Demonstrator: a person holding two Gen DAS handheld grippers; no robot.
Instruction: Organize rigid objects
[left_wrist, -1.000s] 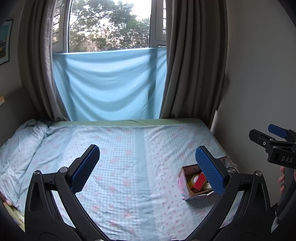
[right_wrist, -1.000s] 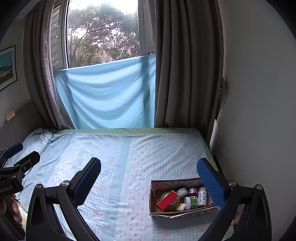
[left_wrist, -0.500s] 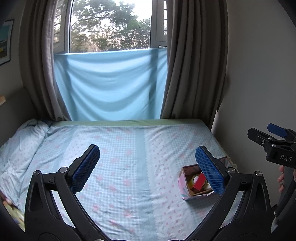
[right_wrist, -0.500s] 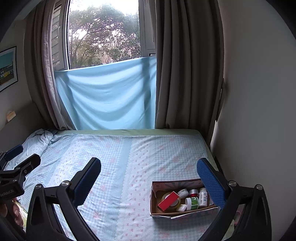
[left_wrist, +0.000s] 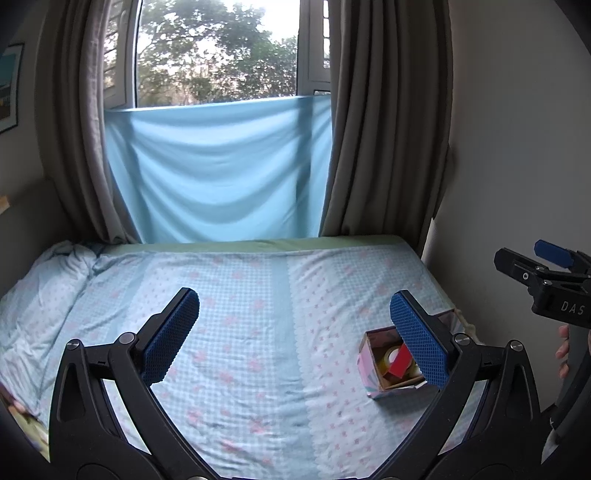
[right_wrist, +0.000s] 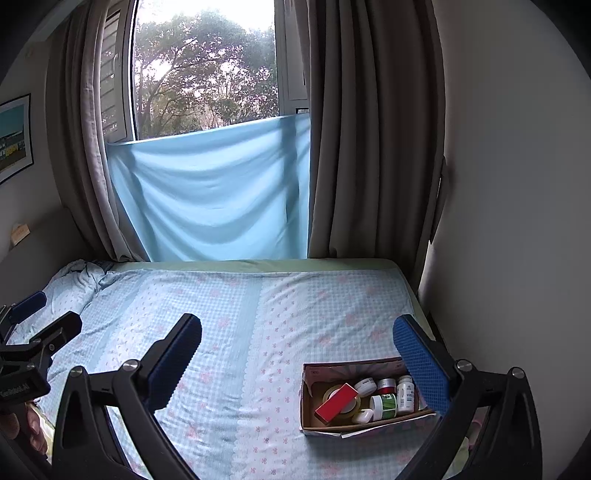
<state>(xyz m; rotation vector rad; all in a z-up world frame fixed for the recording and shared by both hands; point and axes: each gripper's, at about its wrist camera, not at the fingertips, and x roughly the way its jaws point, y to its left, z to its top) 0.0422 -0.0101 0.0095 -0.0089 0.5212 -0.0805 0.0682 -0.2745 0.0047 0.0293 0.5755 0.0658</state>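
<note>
A small cardboard box (right_wrist: 309, 400) with a pink patterned outside sits on the bed near its right edge. It holds a red box (right_wrist: 336, 402), a roll of tape (right_wrist: 351, 404), and several small jars and bottles (right_wrist: 404, 393). In the left wrist view the box (left_wrist: 367, 373) is partly behind my right finger. My left gripper (left_wrist: 293, 336) is open and empty above the bed. My right gripper (right_wrist: 297, 363) is open and empty, its right finger over the box's right end. Each gripper shows at the edge of the other's view.
The bed (right_wrist: 240, 314) has a light blue sheet with pink dots, rumpled bedding (right_wrist: 77, 280) at the far left. A blue cloth (right_wrist: 210, 192) hangs over the window between grey curtains (right_wrist: 369, 147). A white wall (right_wrist: 509, 221) runs along the bed's right side.
Both views have drifted only slightly. The box and its contents have not moved. Both grippers stay open.
</note>
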